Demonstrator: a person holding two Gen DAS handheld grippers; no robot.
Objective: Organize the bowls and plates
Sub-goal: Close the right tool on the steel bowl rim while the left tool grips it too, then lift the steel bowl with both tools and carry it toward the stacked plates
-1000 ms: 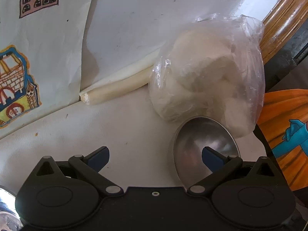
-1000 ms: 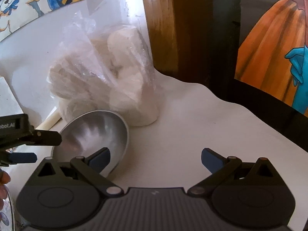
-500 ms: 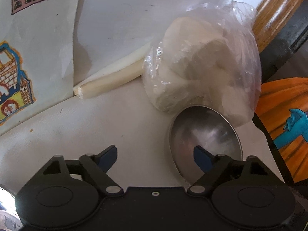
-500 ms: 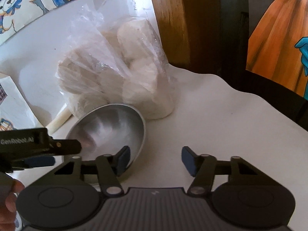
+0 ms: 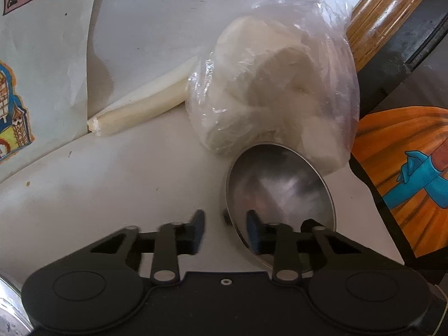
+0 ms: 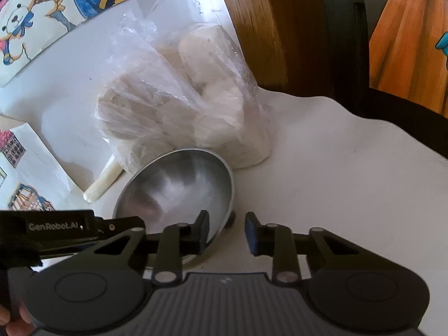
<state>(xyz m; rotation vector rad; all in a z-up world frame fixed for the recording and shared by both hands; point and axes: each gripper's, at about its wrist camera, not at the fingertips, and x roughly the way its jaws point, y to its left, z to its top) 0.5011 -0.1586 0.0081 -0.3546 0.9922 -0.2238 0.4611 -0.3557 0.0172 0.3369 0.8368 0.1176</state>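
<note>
Left wrist view: the steel bowl (image 5: 280, 193) sat on the white tabletop (image 5: 112, 190), its far rim touching the clear plastic bag of white lumps (image 5: 277, 84); a pale roll (image 5: 140, 112) lay left of the bag; the left gripper (image 5: 224, 228) had just been closing, its jaws straddling the bowl's near left rim, though a gap showed and no firm pinch was visible.

Right wrist view: the bowl (image 6: 179, 187) lay just before the bag (image 6: 179, 106); the right gripper (image 6: 226, 231) had likewise been closing astride the bowl's right rim, not visibly clamped; the left gripper's arm (image 6: 84, 226) reached in from the bowl's left.
</note>
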